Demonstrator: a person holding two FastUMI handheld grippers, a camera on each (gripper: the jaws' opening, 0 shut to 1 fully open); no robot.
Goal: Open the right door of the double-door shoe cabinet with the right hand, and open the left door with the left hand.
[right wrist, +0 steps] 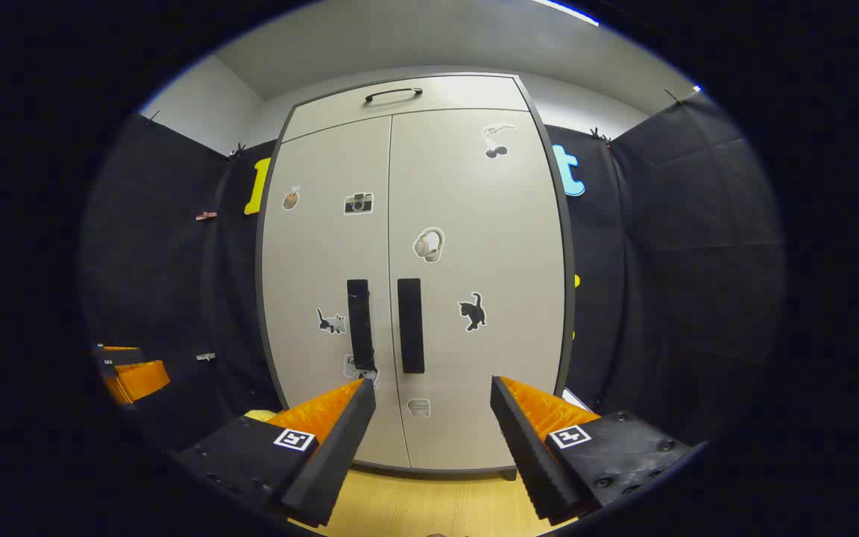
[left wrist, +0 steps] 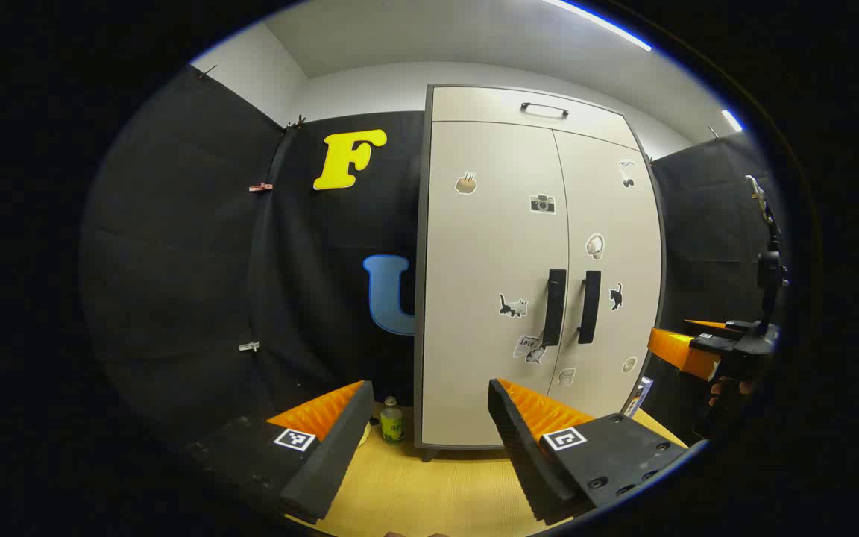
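Note:
A tall beige shoe cabinet (right wrist: 414,246) stands ahead with both doors closed. The left door's black handle (right wrist: 360,324) and the right door's black handle (right wrist: 410,325) sit side by side at the centre seam. My right gripper (right wrist: 431,429) is open, held short of the doors and below the handles, touching nothing. In the left gripper view the cabinet (left wrist: 534,276) is to the right of centre, with its left handle (left wrist: 554,307) and right handle (left wrist: 589,306). My left gripper (left wrist: 429,432) is open and empty, well back from the cabinet. The right gripper (left wrist: 698,350) appears at that view's right edge.
Stickers dot both doors. A top flap with a black handle (right wrist: 394,94) sits above them. A small green bottle (left wrist: 391,421) stands on the wooden floor (left wrist: 437,492) by the cabinet's left corner. Black cloth walls close in on both sides. The left gripper (right wrist: 127,373) appears at far left.

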